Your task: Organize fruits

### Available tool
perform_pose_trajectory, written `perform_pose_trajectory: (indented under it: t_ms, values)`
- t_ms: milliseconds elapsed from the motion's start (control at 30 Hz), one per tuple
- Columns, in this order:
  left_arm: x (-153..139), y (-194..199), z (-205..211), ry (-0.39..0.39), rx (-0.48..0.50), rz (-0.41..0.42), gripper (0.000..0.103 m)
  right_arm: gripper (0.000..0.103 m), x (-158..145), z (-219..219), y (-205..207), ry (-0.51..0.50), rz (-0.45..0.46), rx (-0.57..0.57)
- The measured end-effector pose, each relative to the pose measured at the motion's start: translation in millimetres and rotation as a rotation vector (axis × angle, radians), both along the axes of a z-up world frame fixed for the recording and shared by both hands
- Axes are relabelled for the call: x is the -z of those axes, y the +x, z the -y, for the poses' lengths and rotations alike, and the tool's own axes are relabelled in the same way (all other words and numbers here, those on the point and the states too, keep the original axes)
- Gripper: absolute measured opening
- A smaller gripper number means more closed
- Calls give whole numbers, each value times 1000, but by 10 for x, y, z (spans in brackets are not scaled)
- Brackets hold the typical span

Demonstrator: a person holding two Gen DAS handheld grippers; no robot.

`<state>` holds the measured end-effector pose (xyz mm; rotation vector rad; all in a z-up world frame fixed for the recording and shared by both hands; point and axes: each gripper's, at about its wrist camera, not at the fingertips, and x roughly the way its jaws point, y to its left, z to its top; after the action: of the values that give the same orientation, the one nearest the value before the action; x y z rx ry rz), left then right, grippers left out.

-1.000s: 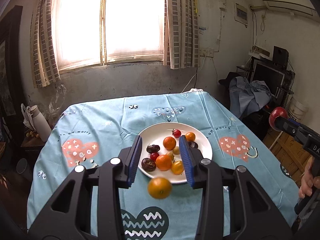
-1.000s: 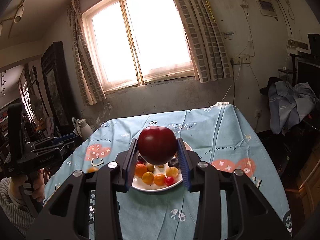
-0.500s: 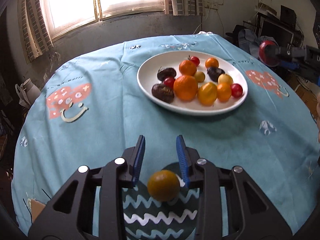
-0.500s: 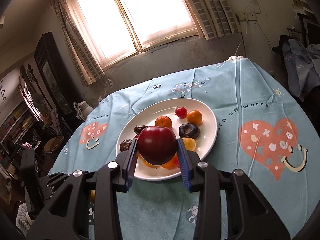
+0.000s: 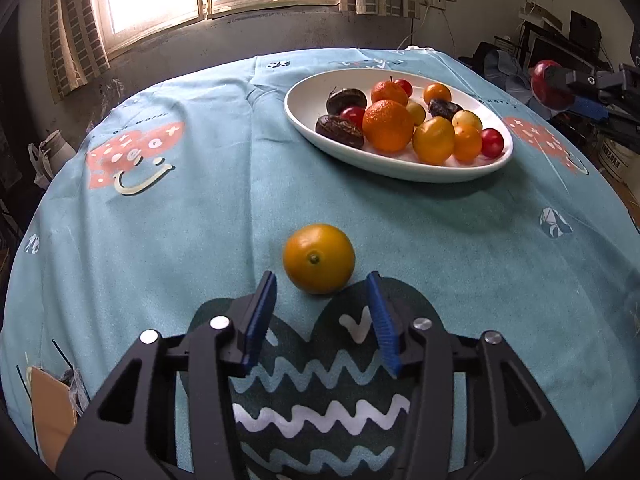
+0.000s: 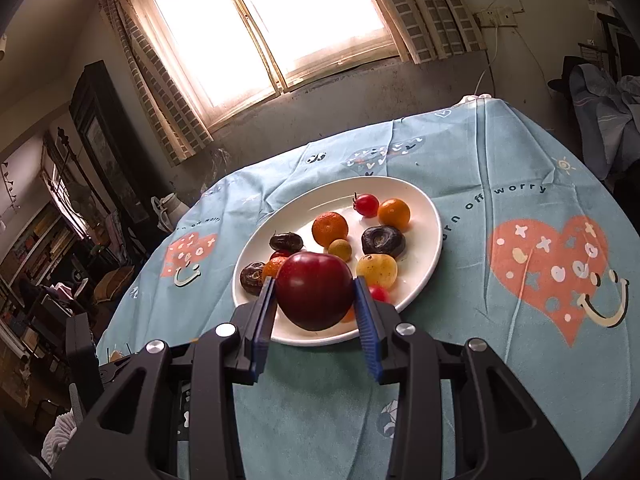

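Inspector A: Largest item first. The bench [image 5: 168, 216] carries a blue patterned cloth. What sits on it?

Inspector B: A white plate [image 5: 304, 114], taken here as the landmark. It holds oranges, yellow and red small fruits and several dark wrinkled ones.

Inspector A: Left tongs [image 5: 322, 294]?

Inspector B: Jaws spread apart, gripping nothing. They sit low over the bench on the near side of the plate, well apart from it.

Inspector A: Right tongs [image 6: 315, 294]?

Inspector B: Clamped on a dark red fruit [image 6: 314, 295], both blue pads [image 6: 366, 320] against its sides. It hangs above the plate's near rim.

Inspector A: Loose fruit?

Inspector B: One orange [image 5: 319, 258] lies on the cloth, near side of the plate, off its rim, just ahead of the left tongs' tips and touching neither pad.
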<state>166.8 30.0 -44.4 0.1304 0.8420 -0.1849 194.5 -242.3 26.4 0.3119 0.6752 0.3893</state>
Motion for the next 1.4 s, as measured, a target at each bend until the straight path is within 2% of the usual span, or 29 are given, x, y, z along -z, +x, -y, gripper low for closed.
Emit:
perform_pose_trajectory:
  t_ms: [67, 133, 200, 233, 400, 600, 700, 800, 967, 1133, 1200, 1267, 1400]
  values:
    - [6, 38, 48, 27, 1, 5, 63, 39, 7, -1, -1, 3, 0, -1]
    - [12, 74, 75, 39, 0, 15, 63, 39, 13, -7, -3, 0, 1, -5]
    - [18, 125, 88, 40, -4, 12, 54, 39, 26, -18, -4, -3, 1, -9]
    - [15, 142, 83, 46, -14, 17, 43, 39, 30, -22, 2, -5, -1, -11]
    - [-51, 108, 59, -7, -11, 16, 40, 39, 53, -18, 11, -18, -5, -4]
    - [-720, 434, 353, -47, 15, 133, 40, 39, -124, -56, 103, -83, 37, 26]
    - [-901, 736, 564, -68, 12, 160, 40, 39, -200, -140, 222, -136, 63, 35]
    - [-826, 1002, 696, -86, 0, 144, 40, 39, -108, -234, 390, -166, 54, 35]
    - [-534, 1444, 683, -108, -56, 77, 40, 39, 248, -364, 761, -215, -15, 28]
    - [-316, 1660, 688, -93, -53, 59, 42, 39, 463, -538, 947, -274, -40, -9]
    - [-265, 1696, 684, -85, -62, 66, 44, 39, 497, -577, 958, -293, -34, -15]
    - [-220, 1706, 687, -77, -76, 76, 58, 39, 500, -617, 942, -325, -24, -15]
    - [-163, 1690, 663, -88, -78, 76, 62, 44, 492, -586, 910, -338, -11, 2]
